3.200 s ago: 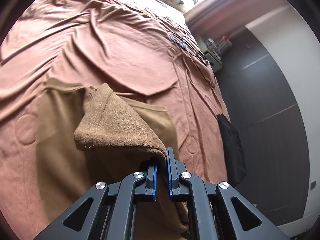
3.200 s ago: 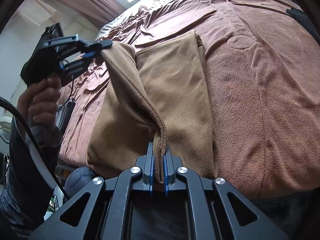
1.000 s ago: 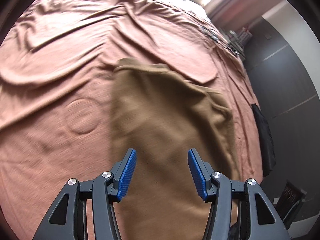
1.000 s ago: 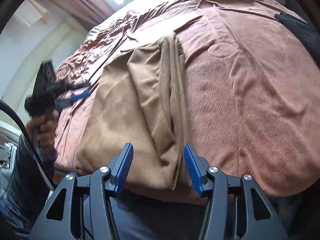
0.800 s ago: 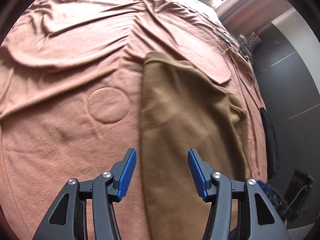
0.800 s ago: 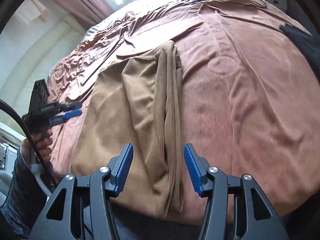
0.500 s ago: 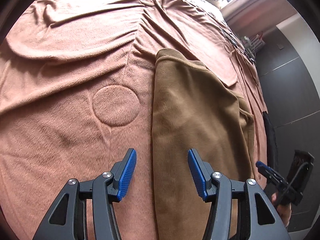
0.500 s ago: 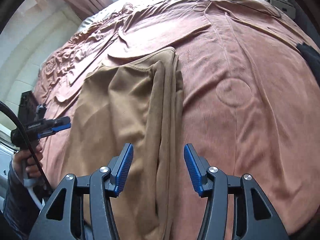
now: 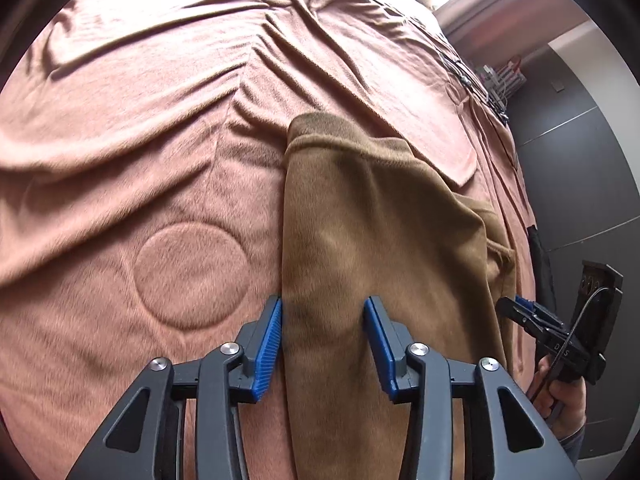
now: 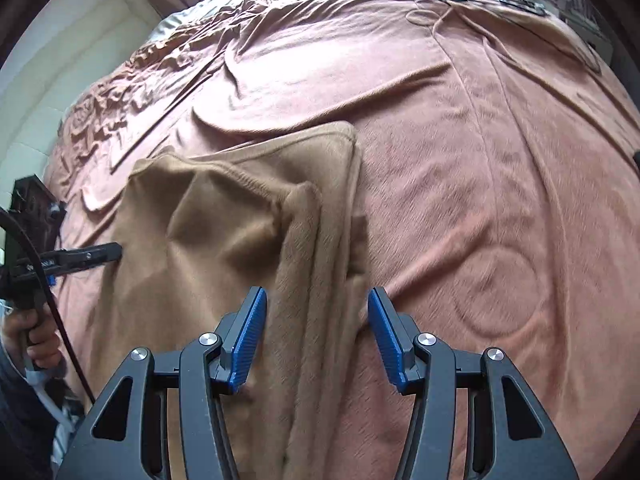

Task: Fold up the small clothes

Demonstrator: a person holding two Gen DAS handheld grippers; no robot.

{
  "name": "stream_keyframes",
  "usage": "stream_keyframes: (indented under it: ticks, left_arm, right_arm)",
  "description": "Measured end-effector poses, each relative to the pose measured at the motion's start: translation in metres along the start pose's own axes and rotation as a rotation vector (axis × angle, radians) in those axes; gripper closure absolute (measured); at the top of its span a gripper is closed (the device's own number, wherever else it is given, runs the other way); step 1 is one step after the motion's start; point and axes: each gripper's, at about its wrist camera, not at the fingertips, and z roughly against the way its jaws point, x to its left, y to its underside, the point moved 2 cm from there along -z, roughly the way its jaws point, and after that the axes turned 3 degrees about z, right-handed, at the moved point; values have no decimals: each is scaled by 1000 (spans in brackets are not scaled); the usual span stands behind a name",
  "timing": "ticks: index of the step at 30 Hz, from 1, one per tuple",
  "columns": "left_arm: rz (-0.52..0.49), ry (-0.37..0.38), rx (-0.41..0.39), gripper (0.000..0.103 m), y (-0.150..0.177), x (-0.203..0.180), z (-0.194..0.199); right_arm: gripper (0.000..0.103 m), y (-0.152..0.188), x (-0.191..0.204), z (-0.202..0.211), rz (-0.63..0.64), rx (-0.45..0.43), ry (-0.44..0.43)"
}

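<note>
**Both tongs over the folded brown garment on the bed**

The bed [image 9: 120, 128] fills everything ahead of your tongs, covered in a rumpled pinkish-brown bedspread [image 10: 460, 160] with stitched circles; one circle lies just left of your left tongs, another just right of your right tongs.

The brown garment [image 9: 360, 220] lies flat on that bedspread, folded lengthwise into a long strip that runs away from you. In the left wrist view its hemmed far end sits well ahead of the tips, and its left edge runs straight back to the left pad. In the right wrist view, a thick roll of stacked folds [image 10: 320, 280] runs along the garment's right side, with a looser, puckered layer to the left of it.

Your left tongs [image 9: 323, 344] straddle the garment's left edge: cloth lies between the blue pads [image 9: 269, 350], the jaws are closing, and they are half open and not yet pinching.

Your right tongs [image 10: 316, 336] stand about half open over the roll of folds, cloth between the pads but not gripped.

Each view shows the other hand: the right hand [image 9: 560, 396] to the far right of the left tongs, the left hand [image 10: 36, 336] to the far left of the right tongs.
</note>
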Motion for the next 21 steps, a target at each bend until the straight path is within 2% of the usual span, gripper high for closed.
stream_keyframes:
  ticks: [6, 10, 13, 17, 21]
  left_arm:
    - [-10, -14, -15, 69, -9, -1, -4]
    - [2, -9, -9, 70, -11, 1, -2]
    - [-5, -5, 3, 69, -4, 0, 2]
    - [-10, -3, 18, 69, 11, -1, 6]
    - [4, 16, 43, 69, 28, 3, 9]
  right_arm:
    - [52, -1, -17, 3, -36, -11, 1]
    - [52, 4, -15, 8, -47, -20, 11]
    - [52, 7, -12, 16, -58, -25, 3]
    - [52, 15, -6, 26, -59, -17, -77]
    - [52, 30, 2, 30, -27, 2, -92]
